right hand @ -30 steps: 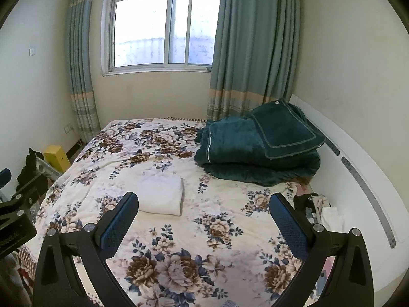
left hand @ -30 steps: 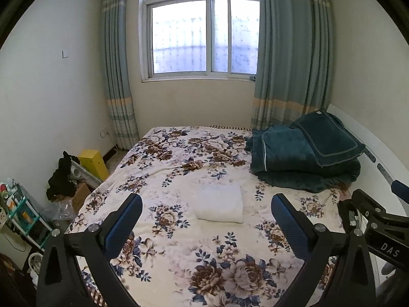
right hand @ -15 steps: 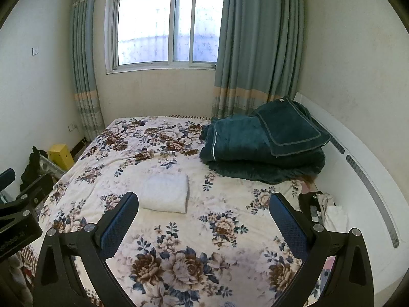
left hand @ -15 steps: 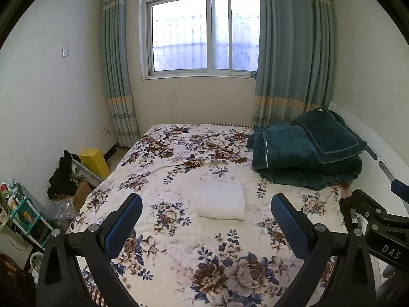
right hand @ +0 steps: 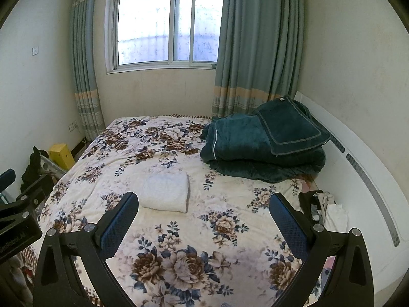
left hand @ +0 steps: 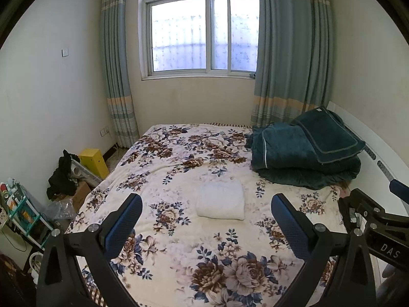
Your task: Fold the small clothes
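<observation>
A white folded cloth (left hand: 221,200) lies flat in the middle of the floral bedspread (left hand: 179,243); it also shows in the right wrist view (right hand: 166,192). My left gripper (left hand: 206,220) is open and empty, held above the near part of the bed, well short of the cloth. My right gripper (right hand: 204,220) is open and empty too, held back over the near part of the bed, with the cloth ahead and to its left. Each gripper's body shows at the edge of the other's view.
A folded dark green blanket (left hand: 304,157) lies at the bed's far right by the white headboard (right hand: 363,179). A yellow box (left hand: 93,162), dark clothes and a small shelf (left hand: 23,212) stand on the floor left of the bed. A small pile of clothes (right hand: 322,207) lies at the bed's right edge.
Both grippers have drawn back and risen a little from the bed, so the cloth looks smaller and farther. Both stay open. The cloth has not moved.
</observation>
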